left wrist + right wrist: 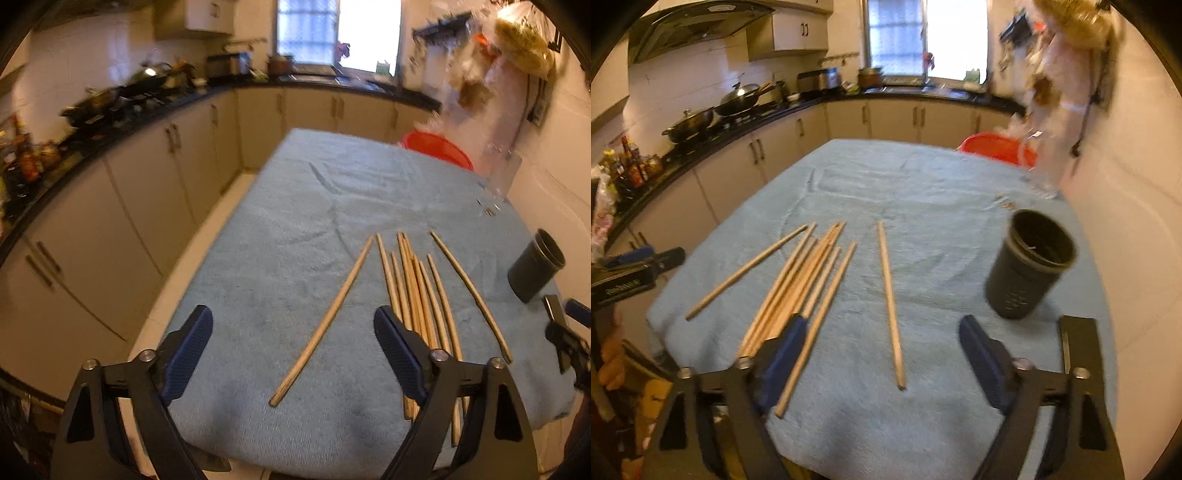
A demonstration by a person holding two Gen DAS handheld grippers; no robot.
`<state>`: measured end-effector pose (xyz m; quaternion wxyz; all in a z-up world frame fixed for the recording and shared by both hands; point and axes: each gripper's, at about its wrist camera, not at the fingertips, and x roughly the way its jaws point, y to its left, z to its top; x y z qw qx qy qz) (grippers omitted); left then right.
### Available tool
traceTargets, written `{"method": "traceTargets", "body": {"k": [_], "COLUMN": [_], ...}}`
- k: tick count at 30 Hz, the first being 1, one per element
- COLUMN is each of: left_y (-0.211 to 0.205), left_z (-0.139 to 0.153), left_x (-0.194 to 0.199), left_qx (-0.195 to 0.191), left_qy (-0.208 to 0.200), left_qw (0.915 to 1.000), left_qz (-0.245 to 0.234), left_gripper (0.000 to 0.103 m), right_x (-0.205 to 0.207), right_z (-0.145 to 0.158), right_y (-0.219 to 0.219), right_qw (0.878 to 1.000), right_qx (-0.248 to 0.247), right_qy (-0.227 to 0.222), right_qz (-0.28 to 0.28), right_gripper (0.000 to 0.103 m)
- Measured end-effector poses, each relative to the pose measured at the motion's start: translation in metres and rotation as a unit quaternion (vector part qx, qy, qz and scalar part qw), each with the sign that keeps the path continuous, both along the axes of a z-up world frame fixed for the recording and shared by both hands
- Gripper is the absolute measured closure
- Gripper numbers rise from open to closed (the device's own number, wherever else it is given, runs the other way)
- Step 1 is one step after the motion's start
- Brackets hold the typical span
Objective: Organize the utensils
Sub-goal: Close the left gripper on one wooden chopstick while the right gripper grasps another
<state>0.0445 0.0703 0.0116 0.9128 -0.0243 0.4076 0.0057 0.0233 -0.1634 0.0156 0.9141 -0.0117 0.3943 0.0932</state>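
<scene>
Pale matt wood for the chopsticks [798, 280]; fuzzy blue cloth [923, 206] beneath; matt dark plastic holder [1027, 273] at right.

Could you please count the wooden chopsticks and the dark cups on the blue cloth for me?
Chopsticks: 9, as far as the overlapping bundle lets me tell
Dark cup: 1
Total: 10

Blurred hanging bags [517, 48], perhaps plastic; chopstick ends [410, 402] hidden behind the left tongs [293, 350].
</scene>
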Motion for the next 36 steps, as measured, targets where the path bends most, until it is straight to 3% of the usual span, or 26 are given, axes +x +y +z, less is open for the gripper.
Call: {"method": "traceTargets", "body": {"k": [2, 4, 6, 10, 12, 17, 23, 25, 32, 36], "left_y": [-0.001, -0.004, -0.008, -0.014, -0.019, -0.028, -0.036, -0.04, -0.059, -0.065], "left_z": [-0.004, -0.007, -0.01, -0.022, -0.027, -0.036, -0.043, -0.045, -0.059, -0.065], "left_x": [0.018, 0.032, 0.045, 0.075, 0.088, 0.108, 0.126, 0.13, 0.143, 0.149], "left_qx": [-0.01, -0.02, -0.017, -0.025, -0.029, -0.017, -0.004, -0.001, 0.017, 0.033], "left_qy": [0.036, 0.06, 0.072, 0.119, 0.141, 0.163, 0.182, 0.187, 0.202, 0.207], "left_qw": [0.9989, 0.9967, 0.9954, 0.9891, 0.9846, 0.9795, 0.9747, 0.973, 0.968, 0.9676], "left_qz": [-0.028, -0.051, -0.061, -0.082, -0.099, -0.118, -0.13, -0.135, -0.147, -0.141], "left_gripper": [0.03, 0.037, 0.038, 0.059, 0.059, 0.059, 0.07, 0.079, 0.082, 0.091], "right_x": [0.018, 0.03, 0.049, 0.081, 0.097, 0.126, 0.15, 0.158, 0.181, 0.192], "right_z": [-0.002, -0.004, -0.008, -0.015, -0.02, -0.031, -0.044, -0.049, -0.063, -0.069], "right_y": [0.0, 0.0, 0.003, 0.006, 0.007, 0.011, 0.017, 0.017, 0.016, 0.02], "right_qw": [0.999, 0.998, 0.997, 0.993, 0.99, 0.985, 0.983, 0.981, 0.977, 0.975], "right_qx": [0.01, 0.025, 0.026, 0.037, 0.038, 0.037, 0.031, 0.034, 0.037, 0.029], "right_qy": [0.029, 0.053, 0.075, 0.111, 0.133, 0.165, 0.181, 0.188, 0.209, 0.218], "right_qz": [0.008, 0.014, 0.022, 0.027, 0.03, 0.03, 0.026, 0.022, 0.015, 0.017], "right_gripper": [0.045, 0.053, 0.059, 0.065, 0.071, 0.076, 0.08, 0.08, 0.081, 0.081]}}
